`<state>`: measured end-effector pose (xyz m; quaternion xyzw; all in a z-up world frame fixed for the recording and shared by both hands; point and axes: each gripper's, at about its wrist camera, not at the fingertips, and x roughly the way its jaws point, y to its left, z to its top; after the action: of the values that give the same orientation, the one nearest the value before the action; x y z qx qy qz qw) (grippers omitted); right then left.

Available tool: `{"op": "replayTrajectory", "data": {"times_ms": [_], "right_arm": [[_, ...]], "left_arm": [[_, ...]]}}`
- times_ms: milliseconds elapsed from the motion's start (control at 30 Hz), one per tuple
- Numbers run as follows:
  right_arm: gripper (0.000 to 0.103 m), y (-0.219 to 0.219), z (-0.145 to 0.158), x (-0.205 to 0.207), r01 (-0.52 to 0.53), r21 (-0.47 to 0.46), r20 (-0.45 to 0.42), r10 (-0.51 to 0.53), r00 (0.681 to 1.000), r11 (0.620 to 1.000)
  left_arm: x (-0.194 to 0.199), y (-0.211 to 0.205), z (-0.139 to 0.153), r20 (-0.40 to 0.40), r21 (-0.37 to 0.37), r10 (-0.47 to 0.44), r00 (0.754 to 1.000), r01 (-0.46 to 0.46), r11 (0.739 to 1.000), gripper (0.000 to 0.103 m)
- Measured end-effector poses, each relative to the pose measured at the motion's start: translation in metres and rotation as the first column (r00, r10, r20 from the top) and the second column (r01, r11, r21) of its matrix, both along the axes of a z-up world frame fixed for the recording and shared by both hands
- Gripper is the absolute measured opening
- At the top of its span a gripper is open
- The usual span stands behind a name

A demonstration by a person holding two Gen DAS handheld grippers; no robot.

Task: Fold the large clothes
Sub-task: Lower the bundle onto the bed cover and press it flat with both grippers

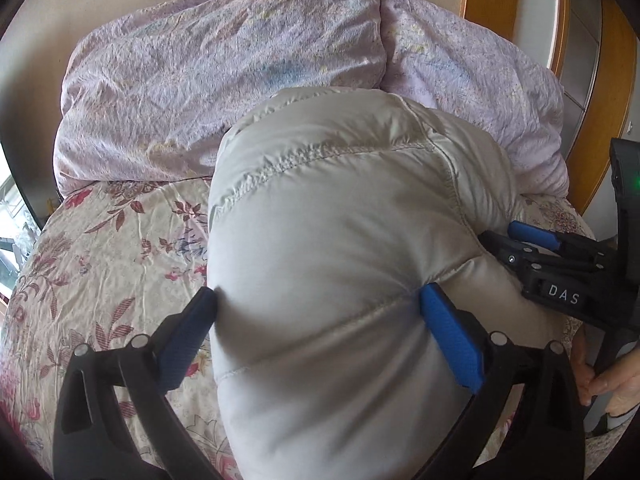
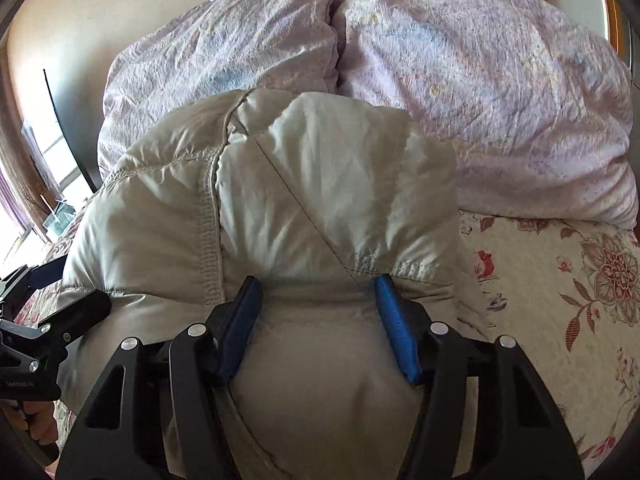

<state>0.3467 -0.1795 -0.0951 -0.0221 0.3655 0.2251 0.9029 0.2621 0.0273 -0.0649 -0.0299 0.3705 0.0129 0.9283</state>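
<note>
Straddling the grey puffer jacket (image 1: 340, 248) with jaws at full spread, the left gripper (image 1: 318, 312) has its left pad (image 1: 192, 332) touching the bundle's left flank and its right pad (image 1: 452, 340) dug into a quilted crease, so it reads as spread wide around a fat roll; whether that counts as real clamping force, can't tell. Jacket sits directly ahead of and under this gripper, bulging up between the fingers, long axis running away from the gripper toward the lilac pillows (image 1: 224, 68). Floral bedsheet (image 1: 100, 264) is off to the gripper's left, bare. Moving right: right gripper (image 2: 318, 320) is about half-open, and no earlier frame to compare, so only the state: both blue pads (image 2: 394, 328) are pressed into a pinch of fabric just below the stitched hem seam, the cloth visibly necked in between them, so I'd call it gripped. From this gripper the bundle's mass lies ahead and to its left; bedsheet is to its right. The two grippers sit side by side on the near end of the same roll, close together, the right one a bit further along the jacket's right edge; a hand (image 1: 608, 380) holds its handle. Key relation, my read: both tools are at the near end with the jacket's long axis pointing away, so the next fold or tuck likely has to go forward along that axis. The right has the firmer bite.
</note>
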Motion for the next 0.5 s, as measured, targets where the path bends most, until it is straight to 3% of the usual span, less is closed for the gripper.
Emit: {"op": "replayTrajectory", "data": {"times_ms": [367,500], "right_arm": [[0.062,0.002,-0.023,0.017,-0.005,-0.003,-0.023,0.005,1.0,1.0],[0.062,0.004,-0.011,0.015,-0.001,-0.021,-0.048,0.0,0.999,1.0]], "left_arm": [[0.016,-0.005,-0.018,-0.016,0.03,0.036,0.999,-0.036,0.999,0.101],[0.014,0.0,-0.009,-0.039,0.006,0.022,0.999,-0.022,1.0,0.101]]}}
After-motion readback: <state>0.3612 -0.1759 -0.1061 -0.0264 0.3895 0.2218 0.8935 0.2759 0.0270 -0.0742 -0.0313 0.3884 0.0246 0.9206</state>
